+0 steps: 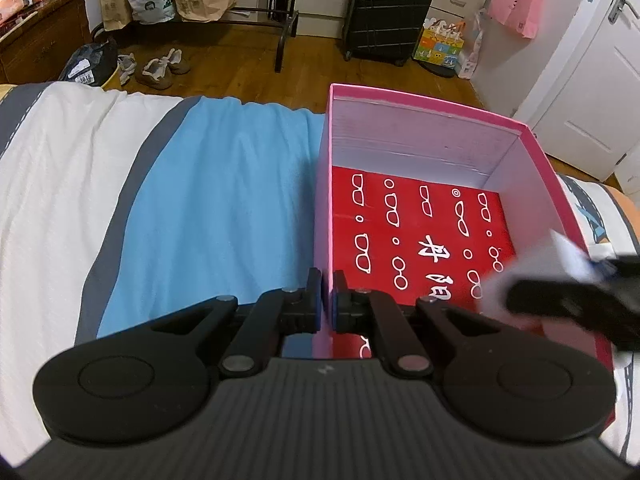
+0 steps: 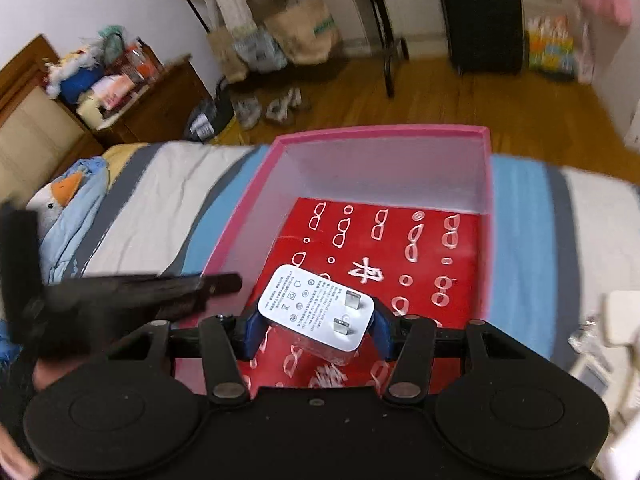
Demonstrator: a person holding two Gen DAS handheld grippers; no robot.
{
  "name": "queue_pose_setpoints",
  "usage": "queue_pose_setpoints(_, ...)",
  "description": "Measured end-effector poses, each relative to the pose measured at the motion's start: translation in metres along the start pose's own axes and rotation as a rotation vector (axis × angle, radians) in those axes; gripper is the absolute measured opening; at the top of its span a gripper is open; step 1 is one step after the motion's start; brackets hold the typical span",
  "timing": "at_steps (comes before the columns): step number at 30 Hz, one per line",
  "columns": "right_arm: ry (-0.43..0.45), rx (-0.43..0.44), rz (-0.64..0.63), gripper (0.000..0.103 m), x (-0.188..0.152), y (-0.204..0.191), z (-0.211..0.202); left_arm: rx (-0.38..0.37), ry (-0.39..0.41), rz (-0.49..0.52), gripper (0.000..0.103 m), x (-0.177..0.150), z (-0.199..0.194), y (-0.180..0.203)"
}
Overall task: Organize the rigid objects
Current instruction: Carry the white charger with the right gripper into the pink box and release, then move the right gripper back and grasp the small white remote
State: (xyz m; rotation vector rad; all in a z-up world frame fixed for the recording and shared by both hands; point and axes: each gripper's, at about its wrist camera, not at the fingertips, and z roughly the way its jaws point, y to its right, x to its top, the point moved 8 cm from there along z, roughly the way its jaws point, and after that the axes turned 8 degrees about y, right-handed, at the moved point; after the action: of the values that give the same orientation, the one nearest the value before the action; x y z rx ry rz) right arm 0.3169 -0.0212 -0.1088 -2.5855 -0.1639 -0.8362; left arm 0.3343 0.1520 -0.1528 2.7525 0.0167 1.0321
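Holding white charger [image 2: 316,312] over pink box [image 2: 384,136]

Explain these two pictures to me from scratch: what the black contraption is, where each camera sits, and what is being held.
No robot here: a person carries one hand-held pair of black tongs in each hand, and a wide-angle camera rides on each, looking forward along its two fingers.

The left camera's picture shows the left tongs shut on the near left wall of an open pink cardboard box, steadying it. The box stands on a bed with a blue, grey and white striped cover, and a red sheet printed with white spectacles lies on its floor.

The right camera's picture shows the right tongs shut on a white rectangular plug-in charger, prongs facing up, held over the inside of the same box. In the left picture that charger appears only as a white blur at the right edge.
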Motion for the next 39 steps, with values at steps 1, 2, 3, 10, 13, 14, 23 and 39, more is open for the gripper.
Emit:
queue_pose_setpoints(1,-0.014,-0.010,0.020,0.058,0.005,0.002,0.013,-0.004,-0.001,-0.008,0.004,0.000,0.000,-0.001)
queue_pose_setpoints(2,-0.030,-0.014,0.015,0.058,0.005,0.000,0.022,-0.008,-0.002,-0.013,0.004,-0.001,0.000,-0.002)
queue_pose_setpoints(3,-0.046,-0.019,0.007,0.058,0.006,-0.001,0.032,-0.012,-0.001,-0.017,0.004,-0.001,0.000,-0.003)
queue_pose_setpoints(10,-0.109,0.015,0.124,0.058,0.017,-0.002,0.090,-0.027,0.006,-0.020,0.005,-0.001,0.000,-0.004)
queue_pose_setpoints(13,-0.119,-0.007,0.076,0.058,0.010,-0.006,0.104,-0.034,0.003,-0.034,0.005,-0.003,0.001,-0.008)
queue_pose_setpoints(14,-0.120,-0.007,0.063,0.059,0.010,-0.009,0.104,-0.036,0.002,-0.038,0.005,-0.003,0.001,-0.009)
queue_pose_setpoints(23,-0.048,-0.065,-0.062,0.080,0.035,-0.022,0.071,-0.038,-0.003,-0.044,0.006,-0.001,0.002,-0.009)
queue_pose_setpoints(39,-0.084,-0.153,-0.224,0.080,-0.013,0.007,-0.095,-0.017,-0.011,-0.040,0.005,-0.001,0.001,-0.007)
